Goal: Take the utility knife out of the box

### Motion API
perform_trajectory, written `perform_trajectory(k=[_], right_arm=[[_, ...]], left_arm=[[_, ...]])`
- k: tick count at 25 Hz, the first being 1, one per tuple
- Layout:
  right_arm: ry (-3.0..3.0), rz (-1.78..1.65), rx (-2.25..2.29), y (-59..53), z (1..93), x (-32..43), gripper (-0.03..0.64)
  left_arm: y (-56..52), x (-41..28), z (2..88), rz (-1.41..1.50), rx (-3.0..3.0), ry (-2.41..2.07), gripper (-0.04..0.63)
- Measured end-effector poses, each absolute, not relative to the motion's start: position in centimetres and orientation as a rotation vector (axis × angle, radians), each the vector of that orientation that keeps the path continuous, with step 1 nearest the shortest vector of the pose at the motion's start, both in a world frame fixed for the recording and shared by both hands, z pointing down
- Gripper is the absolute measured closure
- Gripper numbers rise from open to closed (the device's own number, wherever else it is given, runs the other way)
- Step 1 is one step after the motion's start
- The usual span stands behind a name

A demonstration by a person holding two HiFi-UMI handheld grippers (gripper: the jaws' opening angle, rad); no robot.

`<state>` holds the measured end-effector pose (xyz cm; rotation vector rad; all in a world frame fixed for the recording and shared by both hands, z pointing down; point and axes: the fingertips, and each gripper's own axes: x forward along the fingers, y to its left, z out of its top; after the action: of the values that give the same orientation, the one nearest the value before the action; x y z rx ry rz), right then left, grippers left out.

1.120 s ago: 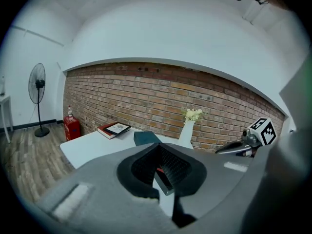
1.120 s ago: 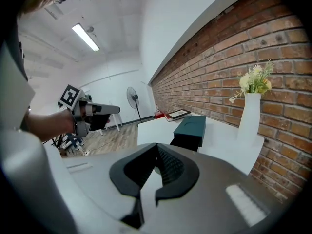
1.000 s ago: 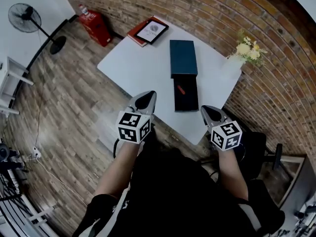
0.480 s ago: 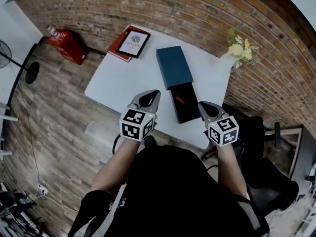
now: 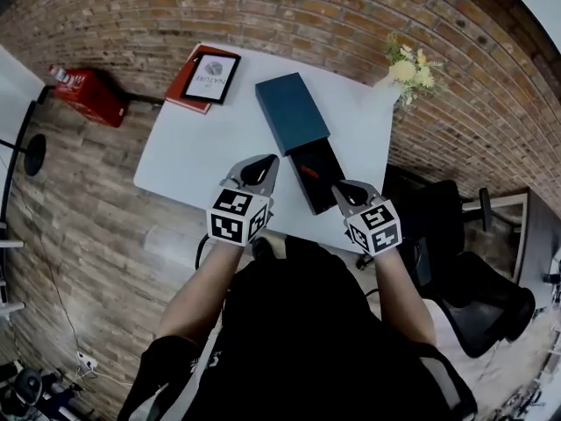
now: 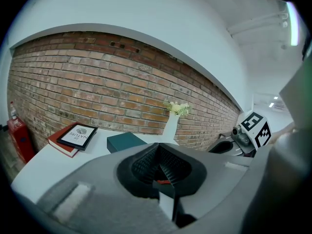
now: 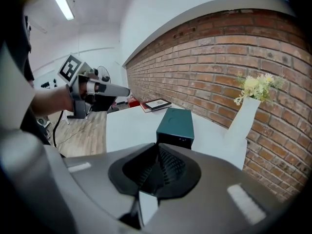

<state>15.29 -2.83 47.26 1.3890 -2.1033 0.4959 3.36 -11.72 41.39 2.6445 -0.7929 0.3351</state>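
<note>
A red brick wall (image 5: 351, 7) runs across twelve o'clock, with a white table (image 5: 202, 147) against it on the wood-plank floor (image 5: 79, 217) and a black chair (image 5: 478, 301) at four o'clock.

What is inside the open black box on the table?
A small red knife lies in the black box. Nothing else shows; any part under the teal cover is hidden.

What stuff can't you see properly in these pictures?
- Knife: head view, just a tiny red speck in the box; shape unclear.
- Knife again: left gripper view, only a red sliver past the left gripper.
- Open part of the box: right gripper view, hidden behind the right gripper.
</note>
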Motion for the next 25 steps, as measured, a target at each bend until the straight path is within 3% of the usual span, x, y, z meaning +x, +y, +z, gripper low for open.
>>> perform_trajectory(k=[25], right_arm=[[-1.907,0.446,0.823,-7.4,59.6,13.9,0.557]], left_arm=[[-17.9,5.5,46.2,0.387,2.527,-0.837,0.589]])
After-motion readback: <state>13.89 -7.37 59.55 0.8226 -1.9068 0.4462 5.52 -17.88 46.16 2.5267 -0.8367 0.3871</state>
